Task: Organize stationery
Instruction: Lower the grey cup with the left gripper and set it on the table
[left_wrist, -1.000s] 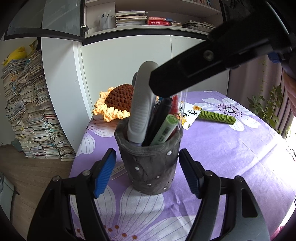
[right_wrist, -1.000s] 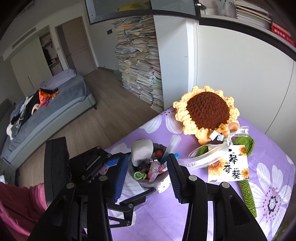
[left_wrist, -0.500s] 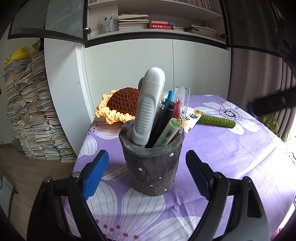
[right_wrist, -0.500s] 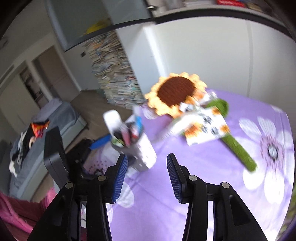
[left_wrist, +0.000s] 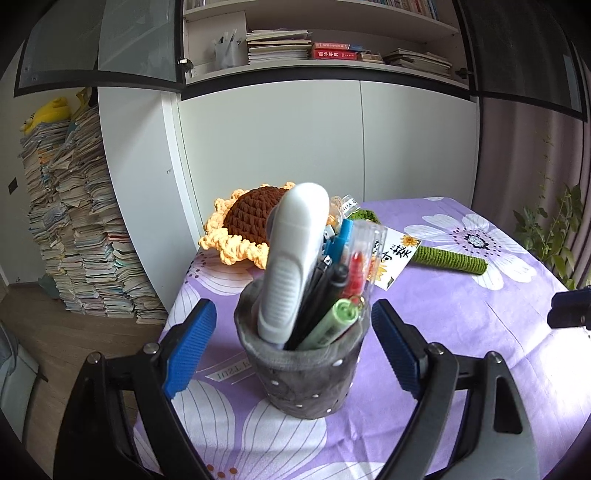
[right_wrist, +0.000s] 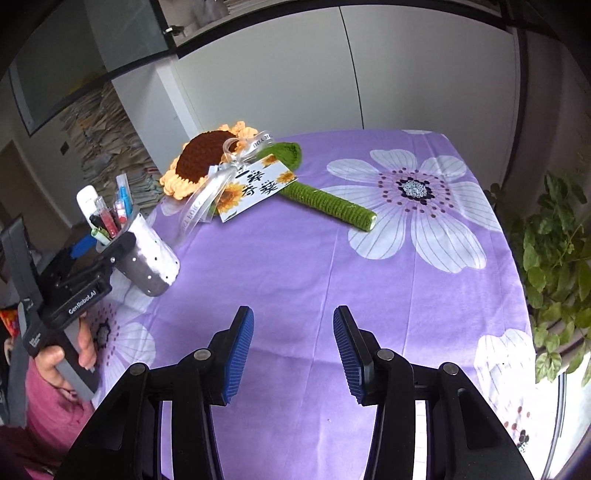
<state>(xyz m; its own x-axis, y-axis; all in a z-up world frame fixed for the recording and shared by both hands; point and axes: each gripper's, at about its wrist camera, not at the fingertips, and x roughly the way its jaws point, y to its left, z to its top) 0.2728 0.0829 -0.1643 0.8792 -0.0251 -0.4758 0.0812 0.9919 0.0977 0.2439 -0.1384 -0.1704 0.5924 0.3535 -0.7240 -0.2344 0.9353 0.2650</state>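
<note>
White lettering reading "GenRobot.AI" runs along the body of the left gripper (left_wrist: 291, 345), and the ribbon (right_wrist: 207, 192) on the crochet sunflower (right_wrist: 201, 162) seems to read "FOR YOU", though its folds blur part of it. The left gripper's blue pads (left_wrist: 190, 343) stand wide on either side of the grey pen holder (left_wrist: 301, 369) without touching it; the holder stands upright on the purple floral tablecloth (right_wrist: 314, 258), crammed with pens and markers. The right gripper (right_wrist: 293, 347) hangs parted and empty over bare cloth
</note>
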